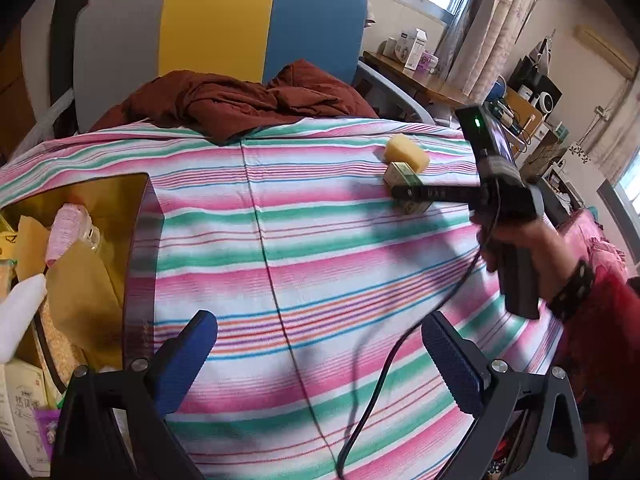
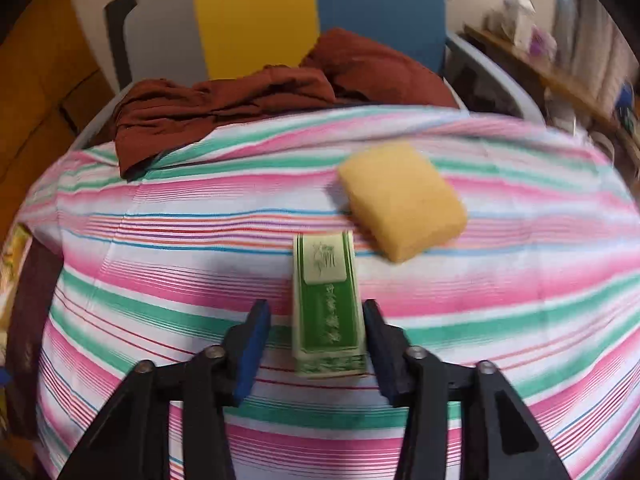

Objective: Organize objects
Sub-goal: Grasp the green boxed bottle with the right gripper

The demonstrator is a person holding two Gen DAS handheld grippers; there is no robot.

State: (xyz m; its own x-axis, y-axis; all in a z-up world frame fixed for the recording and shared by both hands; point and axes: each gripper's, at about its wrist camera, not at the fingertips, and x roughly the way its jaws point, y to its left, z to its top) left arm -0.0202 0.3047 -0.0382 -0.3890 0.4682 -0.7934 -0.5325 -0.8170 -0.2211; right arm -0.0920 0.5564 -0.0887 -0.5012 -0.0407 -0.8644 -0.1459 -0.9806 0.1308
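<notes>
A small green box (image 2: 326, 304) lies on the striped bed sheet (image 2: 160, 280), just in front of a yellow sponge (image 2: 400, 212). My right gripper (image 2: 314, 320) straddles the box: its right pad touches the box's side, while a strip of sheet shows between the left pad and the box. In the left wrist view a hand (image 1: 516, 240) holds the right gripper (image 1: 404, 194) down over the green box (image 1: 400, 172), with the sponge (image 1: 406, 152) behind it. My left gripper (image 1: 320, 328) hovers wide open over bare sheet, holding nothing.
An open cardboard box (image 1: 136, 208) with bottles and packets stands at the left of the bed. A rust-brown garment (image 1: 240, 100) lies crumpled at the far edge against the grey, yellow and blue headboard (image 1: 216, 20). A black cable (image 1: 380, 380) trails across the sheet.
</notes>
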